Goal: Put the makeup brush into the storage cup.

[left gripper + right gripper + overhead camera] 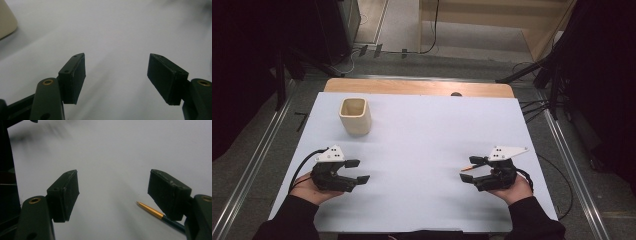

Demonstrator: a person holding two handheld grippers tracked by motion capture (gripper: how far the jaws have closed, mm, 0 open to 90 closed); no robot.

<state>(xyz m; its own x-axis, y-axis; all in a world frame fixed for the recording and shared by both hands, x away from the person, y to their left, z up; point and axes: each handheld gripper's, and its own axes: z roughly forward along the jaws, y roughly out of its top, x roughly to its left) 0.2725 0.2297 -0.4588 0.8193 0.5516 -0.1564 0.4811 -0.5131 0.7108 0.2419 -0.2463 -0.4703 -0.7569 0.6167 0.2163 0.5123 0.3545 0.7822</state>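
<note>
A cream square cup (355,115) stands upright at the back left of the white table top (422,130); its corner (6,21) edges into the left gripper view. My left gripper (358,170) rests low at the front left, jaws wide open with nothing between them (116,72). At the front right my right gripper (470,169) is open too (113,192). A pen with a gold tip and dark barrel (152,211) lies on the table just under its right-hand pad (167,192), untouched; from above its orange tip (466,169) pokes out beside the jaws.
A wooden strip (419,87) runs along the table's far edge, with a small dark knob (456,94) on it. Metal rails (254,165) flank both sides. Cables and dark stands lie on the floor beyond.
</note>
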